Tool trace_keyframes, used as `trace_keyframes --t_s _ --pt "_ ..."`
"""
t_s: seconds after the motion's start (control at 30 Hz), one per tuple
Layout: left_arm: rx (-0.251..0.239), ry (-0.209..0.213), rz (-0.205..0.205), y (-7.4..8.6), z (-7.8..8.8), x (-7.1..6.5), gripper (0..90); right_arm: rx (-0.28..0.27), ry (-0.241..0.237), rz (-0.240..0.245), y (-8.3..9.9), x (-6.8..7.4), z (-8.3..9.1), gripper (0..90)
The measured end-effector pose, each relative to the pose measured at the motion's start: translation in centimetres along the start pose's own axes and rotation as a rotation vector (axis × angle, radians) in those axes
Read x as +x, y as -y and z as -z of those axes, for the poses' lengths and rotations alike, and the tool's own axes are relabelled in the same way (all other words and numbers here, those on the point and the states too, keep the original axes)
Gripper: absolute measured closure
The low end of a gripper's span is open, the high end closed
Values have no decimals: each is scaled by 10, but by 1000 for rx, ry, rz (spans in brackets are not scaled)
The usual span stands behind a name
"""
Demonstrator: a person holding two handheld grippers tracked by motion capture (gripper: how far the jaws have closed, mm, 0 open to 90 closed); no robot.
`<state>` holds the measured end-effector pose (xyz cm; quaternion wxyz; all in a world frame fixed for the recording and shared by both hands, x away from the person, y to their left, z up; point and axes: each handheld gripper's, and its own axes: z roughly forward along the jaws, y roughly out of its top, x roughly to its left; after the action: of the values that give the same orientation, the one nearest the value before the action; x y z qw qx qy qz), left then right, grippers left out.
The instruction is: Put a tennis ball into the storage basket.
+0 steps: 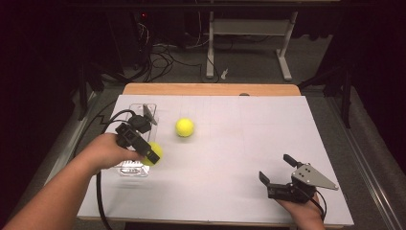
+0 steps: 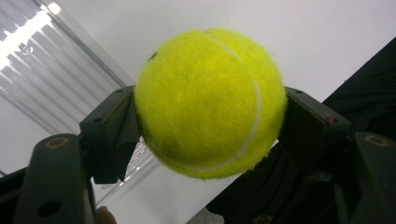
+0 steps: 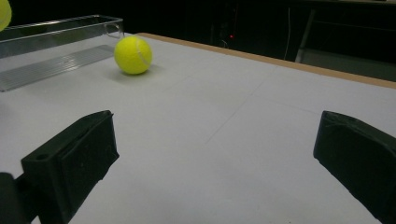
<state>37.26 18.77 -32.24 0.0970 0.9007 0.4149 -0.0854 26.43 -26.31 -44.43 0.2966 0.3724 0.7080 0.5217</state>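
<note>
Your left gripper (image 1: 152,154) clamps a tennis ball (image 2: 210,102) near the table's (image 1: 239,143) left edge; no legible printing shows. Your right gripper (image 1: 277,173) rests wide open, empty, near the front right corner.

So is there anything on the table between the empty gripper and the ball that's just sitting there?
No. The high view shows bare white table between the right gripper and the loose ball.

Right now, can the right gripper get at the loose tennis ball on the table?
Probably yes. The right gripper stands open and holds nothing, and bare white table lies between it and the loose tennis ball. The clear tray sits beyond the ball, not in the way.
</note>
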Motion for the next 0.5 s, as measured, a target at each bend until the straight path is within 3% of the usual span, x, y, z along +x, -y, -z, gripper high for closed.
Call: trace_keyframes --t_s 0.5 --pt "3 -26 52 15 7 20 270 2 0 3 0 0 -1 1"
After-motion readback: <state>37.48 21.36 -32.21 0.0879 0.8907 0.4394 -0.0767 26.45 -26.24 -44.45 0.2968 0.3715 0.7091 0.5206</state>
